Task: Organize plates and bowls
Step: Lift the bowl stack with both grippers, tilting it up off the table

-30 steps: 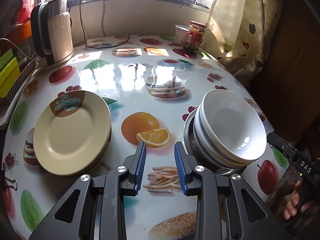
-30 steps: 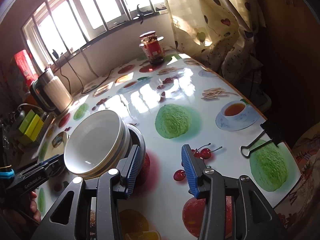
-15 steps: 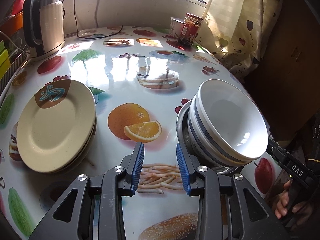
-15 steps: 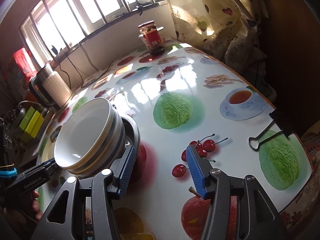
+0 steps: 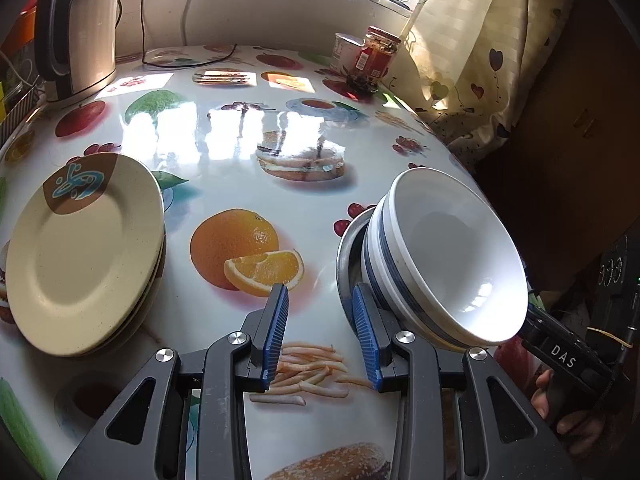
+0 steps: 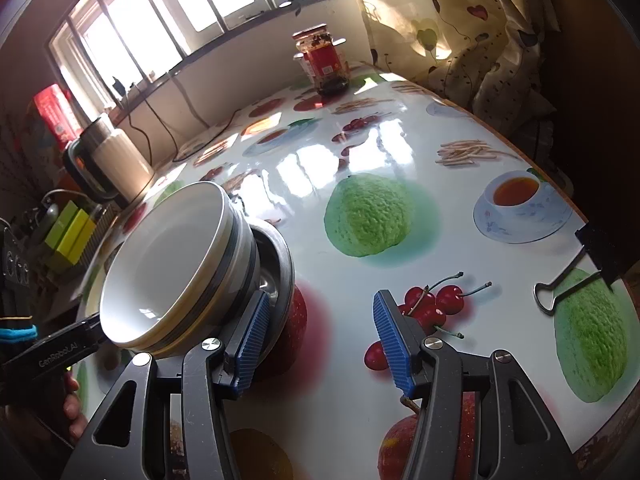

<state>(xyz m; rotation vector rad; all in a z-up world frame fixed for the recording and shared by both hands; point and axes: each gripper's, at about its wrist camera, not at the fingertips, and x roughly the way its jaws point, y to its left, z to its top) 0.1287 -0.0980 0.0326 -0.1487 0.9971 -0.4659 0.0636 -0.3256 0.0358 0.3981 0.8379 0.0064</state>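
Left gripper: we are holding the left gripper (image 5: 320, 336) low over the table (image 5: 248, 152). Its blue jaws have just been opening and are standing partly apart with nothing but printed cloth between them. The right-hand jaw is sitting just beside the metal bowl's rim; we cannot tell if it is touching.

Right gripper: we are holding the right gripper (image 6: 320, 344) on the other side of the stack. Its jaws have just been opening and are standing wide and empty, the left-hand jaw close against the metal bowl (image 6: 280, 264).

Bowls: two white bowls (image 5: 448, 256) with dark bands are nesting together, tilting inside the metal bowl near the table's edge, between our two grippers.

Plates: cream plates (image 5: 80, 256) are lying stacked on the far left in the left wrist view, well apart from the bowls.

Background: a kettle (image 5: 80, 32) and a red-labelled jar (image 5: 376, 60) are standing near the window wall.

Table edge: a binder clip (image 6: 576, 280) is lying there.
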